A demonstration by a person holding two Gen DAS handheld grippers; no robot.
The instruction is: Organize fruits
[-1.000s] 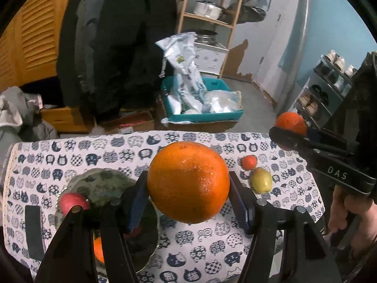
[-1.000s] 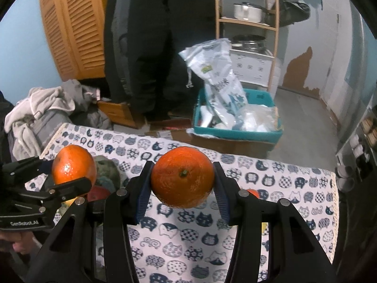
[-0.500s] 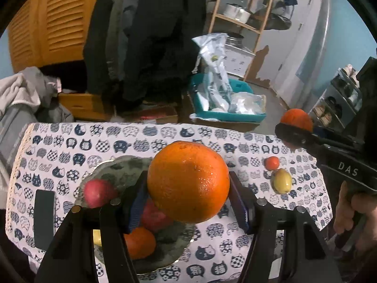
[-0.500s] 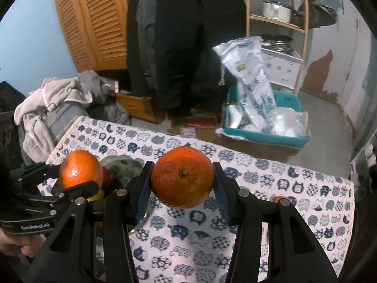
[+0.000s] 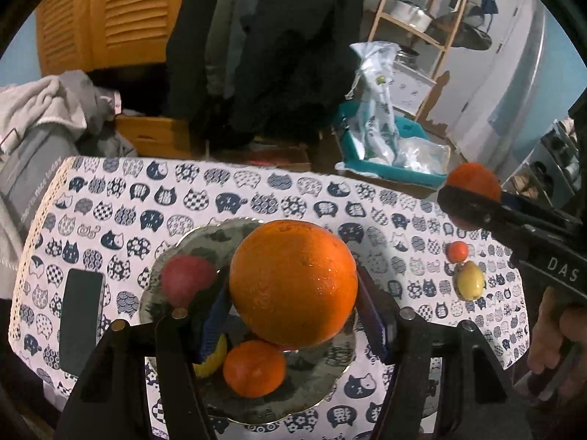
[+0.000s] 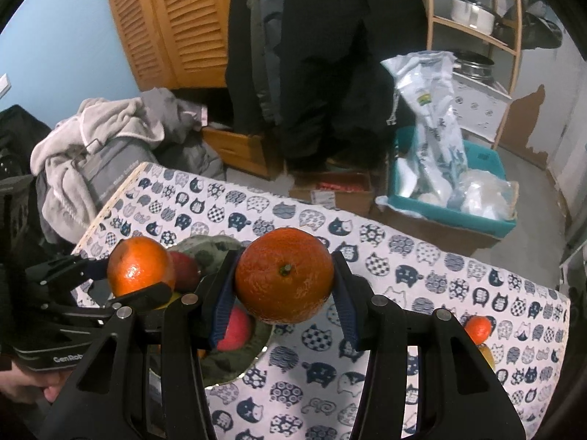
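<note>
My left gripper is shut on a large orange and holds it above a grey-green plate. The plate holds a red apple, a small orange and a yellow fruit. My right gripper is shut on a second orange, above the plate's right edge. The left gripper with its orange shows at left in the right wrist view. A small red-orange fruit and a yellow lemon lie on the cloth at right.
The table has a cat-print cloth. A dark phone-like slab lies left of the plate. Beyond the table are a teal bin with bags, a cardboard box, piled clothes and a wooden shelf.
Both grippers moved left with their oranges. The left orange is now over the plate, and the right orange has come over the plate's right edge.
</note>
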